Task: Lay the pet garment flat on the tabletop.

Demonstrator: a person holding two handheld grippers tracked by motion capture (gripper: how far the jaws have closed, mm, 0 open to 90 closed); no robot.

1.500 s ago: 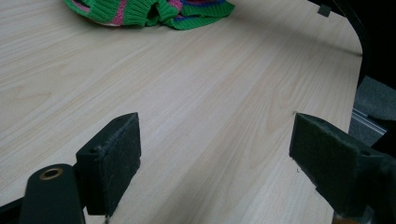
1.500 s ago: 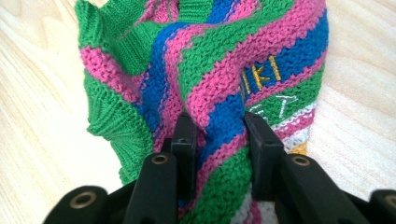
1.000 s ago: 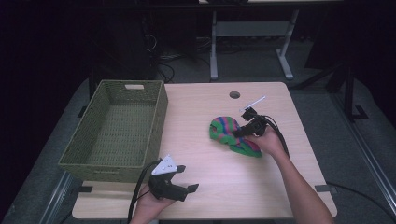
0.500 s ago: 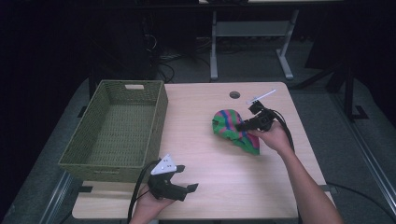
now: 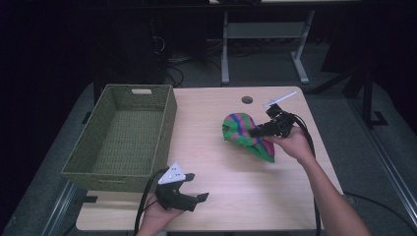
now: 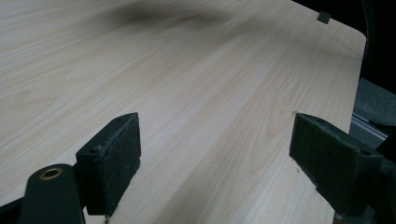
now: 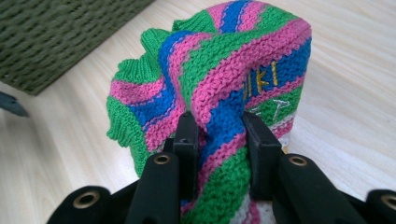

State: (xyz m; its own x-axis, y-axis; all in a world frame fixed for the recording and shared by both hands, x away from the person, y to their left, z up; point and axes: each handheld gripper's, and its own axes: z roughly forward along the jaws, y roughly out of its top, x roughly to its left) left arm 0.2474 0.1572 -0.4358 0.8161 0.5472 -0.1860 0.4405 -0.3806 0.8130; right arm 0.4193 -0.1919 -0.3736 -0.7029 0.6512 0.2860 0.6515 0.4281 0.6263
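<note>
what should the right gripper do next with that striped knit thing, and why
Probably lift and carry it left toward the green woven basket. The right gripper is shut on a fold of the striped knit cloth, the basket looks empty, and the left gripper rests open near the table's front edge.

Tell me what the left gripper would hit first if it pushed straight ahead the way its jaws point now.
Probably nothing: the left gripper, jaws open, points right along the bare table. Its path looks free up to the far edge; the striped knit cloth sits well off that line.
</note>
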